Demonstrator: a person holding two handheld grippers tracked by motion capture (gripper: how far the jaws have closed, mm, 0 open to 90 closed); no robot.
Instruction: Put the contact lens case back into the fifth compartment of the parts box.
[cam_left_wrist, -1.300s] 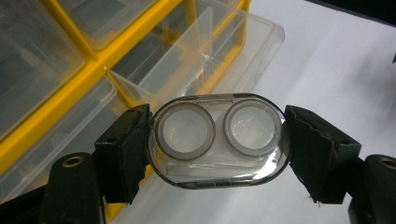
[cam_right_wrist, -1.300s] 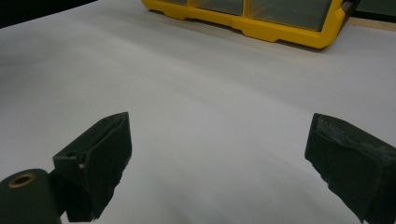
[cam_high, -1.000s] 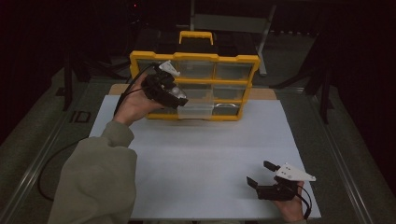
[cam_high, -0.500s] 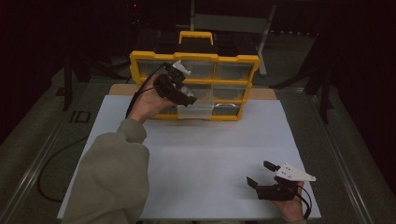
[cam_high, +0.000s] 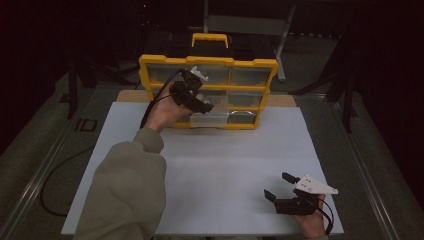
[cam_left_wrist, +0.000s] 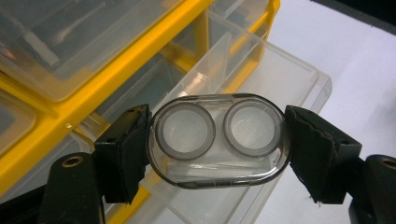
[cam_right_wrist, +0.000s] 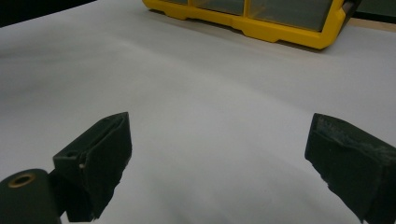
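A yellow organiser box (cam_high: 207, 92) with clear drawers stands upright at the far edge of the white worktop (cam_high: 220, 165), a yellow handle on its top. In the high view one clear drawer (cam_high: 212, 117) of the bottom row is pulled out toward the person; the left claw's own view shows it as an open clear tray (cam_left_wrist: 261, 93) with a thin clear divider across it, and nothing can be made out lying inside. The other drawers are shut, and their contents cannot be told through the hazy fronts. The left claw (cam_high: 200, 100) is held up in front of the box, just over the pulled-out drawer, and is clamped on a small clear oval case (cam_left_wrist: 218, 140) with two round wells side by side; the black pads press on the two narrow ends of the case, which hangs above the open drawer without touching it as far as can be seen. The right claw (cam_high: 280, 186) rests low at the near right corner of the worktop, well apart from the box, with its jaws wide apart and only bare white surface between them.
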